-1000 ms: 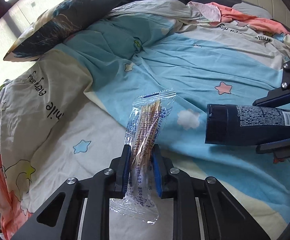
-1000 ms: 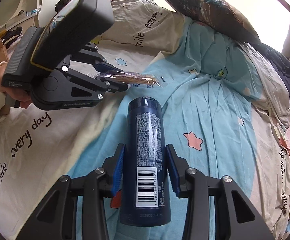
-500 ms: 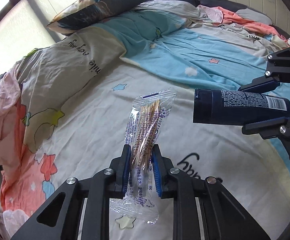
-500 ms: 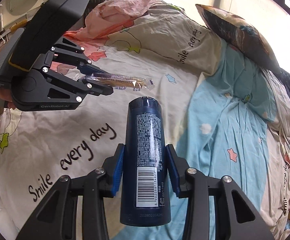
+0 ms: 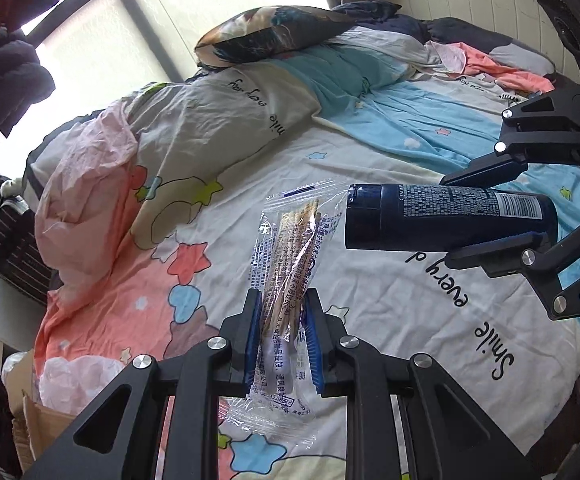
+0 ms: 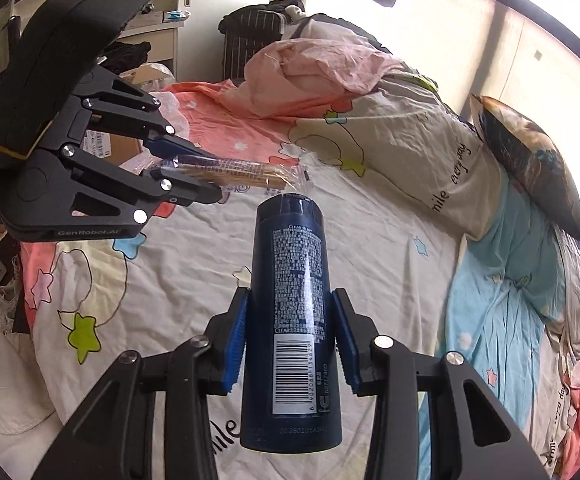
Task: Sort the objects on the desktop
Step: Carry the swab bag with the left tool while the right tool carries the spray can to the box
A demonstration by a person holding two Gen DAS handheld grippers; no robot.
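Observation:
My left gripper (image 5: 282,300) is shut on a clear plastic packet of thin wooden sticks (image 5: 290,256), held above the bed. The same packet (image 6: 242,170) and left gripper (image 6: 206,176) show at the left of the right wrist view. My right gripper (image 6: 290,308) is shut on a dark blue bottle (image 6: 294,304) with a barcode label, lying along the fingers. In the left wrist view the bottle (image 5: 446,222) is level, its cap end just right of the packet, with the right gripper (image 5: 462,216) around it.
Below is a bed with a patterned quilt (image 5: 370,160), a bunched pink part (image 5: 86,176) and a dark pillow (image 5: 274,32). A cardboard box (image 5: 34,428) sits beyond the bed's edge. A striped suitcase (image 6: 254,40) and a cabinet (image 6: 158,32) stand behind.
Both grippers, still holding their objects, have swung left across the bed, from the blue part of the quilt toward the pink part and the bed's edge. The box and suitcase have come into view.

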